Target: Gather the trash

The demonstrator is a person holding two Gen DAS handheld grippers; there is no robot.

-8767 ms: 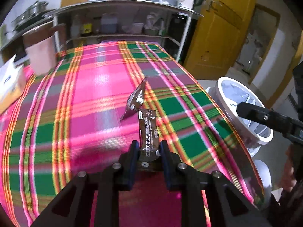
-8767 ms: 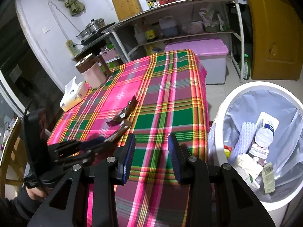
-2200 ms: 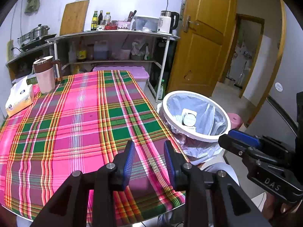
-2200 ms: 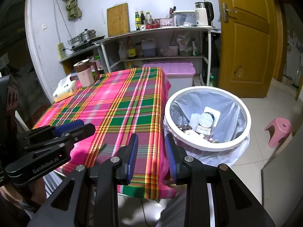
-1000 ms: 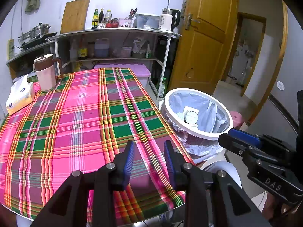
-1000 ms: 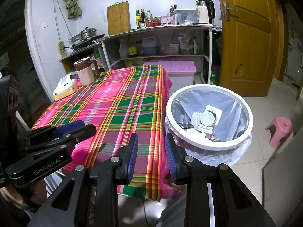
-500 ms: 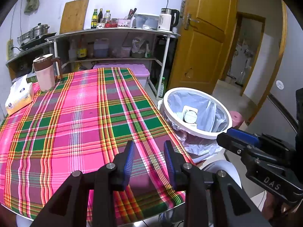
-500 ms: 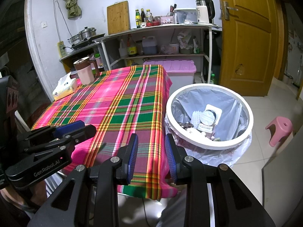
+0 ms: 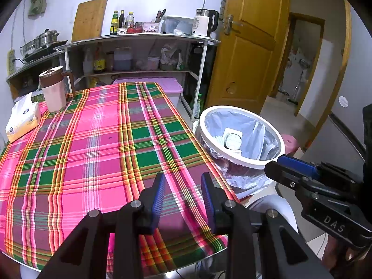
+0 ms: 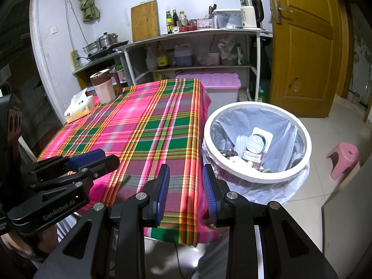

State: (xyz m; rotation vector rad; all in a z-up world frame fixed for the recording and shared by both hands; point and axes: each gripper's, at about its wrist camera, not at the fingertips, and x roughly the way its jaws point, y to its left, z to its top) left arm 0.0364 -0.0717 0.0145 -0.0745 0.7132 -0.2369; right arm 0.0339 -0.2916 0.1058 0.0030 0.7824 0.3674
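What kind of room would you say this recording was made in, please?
Most likely a home kitchen with a dining table. A shelf unit holds sauce bottles and an electric kettle, a steel pot sits on a stove, and a lined trash bin stands beside the plaid-covered table.

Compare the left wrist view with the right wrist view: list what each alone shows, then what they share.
Only the left wrist view shows the open doorway to a back room and the right tongs from the side.

Only the right wrist view shows the green cloth hanging on the wall, the white wall socket and the left tongs from the side.

Both show the pink-and-green plaid tablecloth, the white-rimmed lined trash bin, the pink lidded jug, the tissue pack and the pink plastic stool.
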